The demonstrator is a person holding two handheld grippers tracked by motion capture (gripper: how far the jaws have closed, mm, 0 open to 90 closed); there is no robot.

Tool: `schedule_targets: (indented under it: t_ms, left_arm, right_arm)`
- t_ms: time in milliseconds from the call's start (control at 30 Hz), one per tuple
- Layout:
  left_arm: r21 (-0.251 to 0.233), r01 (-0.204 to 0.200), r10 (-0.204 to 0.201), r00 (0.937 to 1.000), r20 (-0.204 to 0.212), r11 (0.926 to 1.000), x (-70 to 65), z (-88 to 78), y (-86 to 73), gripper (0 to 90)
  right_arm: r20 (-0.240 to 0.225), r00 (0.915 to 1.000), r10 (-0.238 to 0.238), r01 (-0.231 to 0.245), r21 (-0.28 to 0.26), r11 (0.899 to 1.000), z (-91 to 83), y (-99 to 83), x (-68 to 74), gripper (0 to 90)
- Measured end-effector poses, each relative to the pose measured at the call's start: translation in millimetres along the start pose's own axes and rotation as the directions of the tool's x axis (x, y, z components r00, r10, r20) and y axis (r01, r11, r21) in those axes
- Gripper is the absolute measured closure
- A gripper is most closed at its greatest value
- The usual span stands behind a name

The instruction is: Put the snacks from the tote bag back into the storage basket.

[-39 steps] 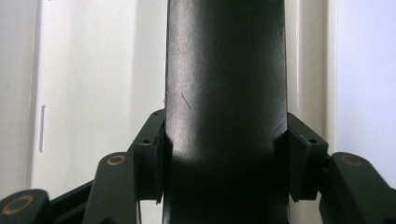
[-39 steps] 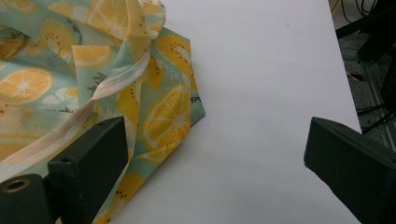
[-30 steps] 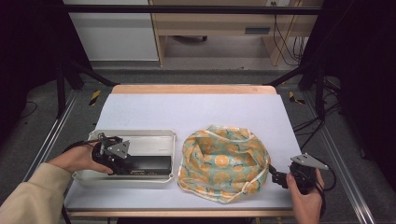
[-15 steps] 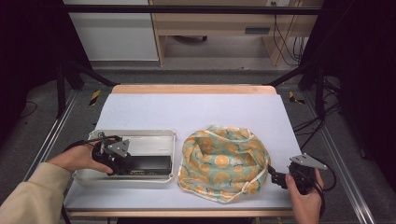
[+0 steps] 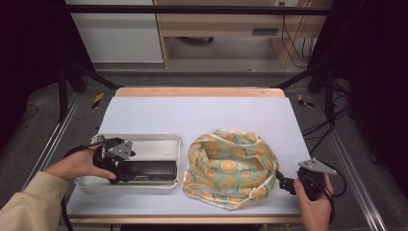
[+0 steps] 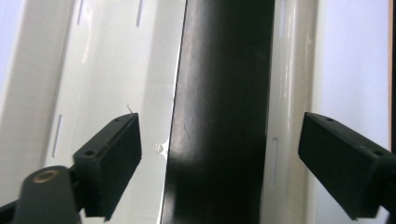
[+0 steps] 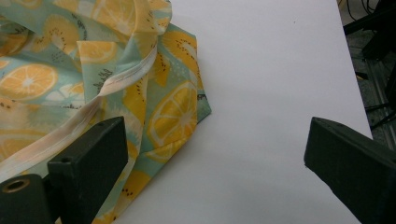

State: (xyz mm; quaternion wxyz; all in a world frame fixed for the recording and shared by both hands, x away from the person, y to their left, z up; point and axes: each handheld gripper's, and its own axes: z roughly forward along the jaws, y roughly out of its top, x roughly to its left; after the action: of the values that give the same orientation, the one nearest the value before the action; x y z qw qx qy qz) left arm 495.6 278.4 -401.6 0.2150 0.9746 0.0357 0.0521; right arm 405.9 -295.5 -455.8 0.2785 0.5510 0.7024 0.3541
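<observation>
the white table (image 5: 202,113) runs across the middle of the high view, and on its lower right part lies the crumpled citrus-print cloth (image 5: 231,166), bunched into a rounded heap with a pale hem looping around it. at the lower left of the frame sits the white tray (image 5: 159,139), and along its near side lies the long black box (image 5: 146,169), flat on the tray floor. the left gripper (image 5: 119,168) hangs over the left end of that box; in the left gripper view its jaws have just been opening and now stand wide, one on each side of the black box (image 6: 222,112), with clear gaps and no pad pressing on it, so the box looks set down and let go. the right gripper (image 5: 284,182) rests at the lower right of the high view, beside the cloth's edge; in the right gripper view its jaws are spread apart with bare table between them, the left one overlapping the hem of the cloth (image 7: 93,70) without pinching it. to finish the release well, i judge the left hand should lift straight up and away so neither pad drags the box or catches the tray wall, and the right should keep off the fabric until it means to grip the hem squarely.
</observation>
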Motion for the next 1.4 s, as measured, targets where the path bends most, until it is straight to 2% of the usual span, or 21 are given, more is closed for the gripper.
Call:
schedule_targets:
  t_ms: [333,633,800,900,1100,1200,1333,1367,1400]
  left_arm:
    - [-0.011,0.004,-0.004,0.9996,-0.028,0.9999,-3.5,-5.3,10.4,10.5]
    - [-0.007,0.002,-0.002,0.9995,-0.033,1.0000,-4.9,-4.5,13.7,9.1]
    - [-0.019,0.027,-0.028,0.9979,-0.058,0.9995,-5.2,-6.3,18.2,6.4]
    - [-0.028,0.030,-0.032,0.9974,-0.065,0.9992,-6.5,-7.9,20.1,6.2]
    - [-0.043,0.029,-0.033,0.9946,-0.099,0.9986,-11.6,-13.8,29.0,6.2]
    - [-0.071,0.051,-0.060,0.9901,-0.127,0.9962,-14.9,-18.2,36.7,6.3]
    - [-0.106,0.063,-0.077,0.9879,-0.135,0.9924,-16.8,-21.2,42.4,6.4]
    - [-0.115,0.073,-0.089,0.9862,-0.140,0.9907,-17.6,-22.3,45.1,6.4]
    - [-0.128,0.090,-0.109,0.9818,-0.155,0.9878,-18.1,-24.4,49.0,6.7]
  right_arm:
    - [-0.002,1.0000,0.001,-0.001,0.000,1.000,0.0,0.0,-0.2,6.5]
    - [-0.001,1.0000,-0.004,0.004,-0.002,1.000,-0.2,0.0,-0.4,6.5]
    - [-0.003,1.0000,0.000,0.000,-0.003,1.000,-0.1,0.1,-0.1,6.4]
    - [-0.003,1.0000,-0.003,0.003,-0.001,1.000,-0.3,0.0,-0.3,6.4]
    - [-0.003,1.0000,0.001,-0.001,-0.003,1.000,-0.2,0.0,-0.3,6.4]
    - [-0.003,1.0000,-0.002,0.002,-0.002,1.000,-0.3,0.1,-0.3,6.4]
    - [-0.002,1.0000,0.001,-0.001,-0.002,1.000,-0.2,0.0,-0.2,6.4]
    - [-0.003,1.0000,0.001,-0.001,-0.001,1.000,-0.1,0.1,-0.1,6.4]
    - [-0.004,1.0000,-0.001,0.001,-0.001,1.000,-0.2,0.1,0.1,6.4]
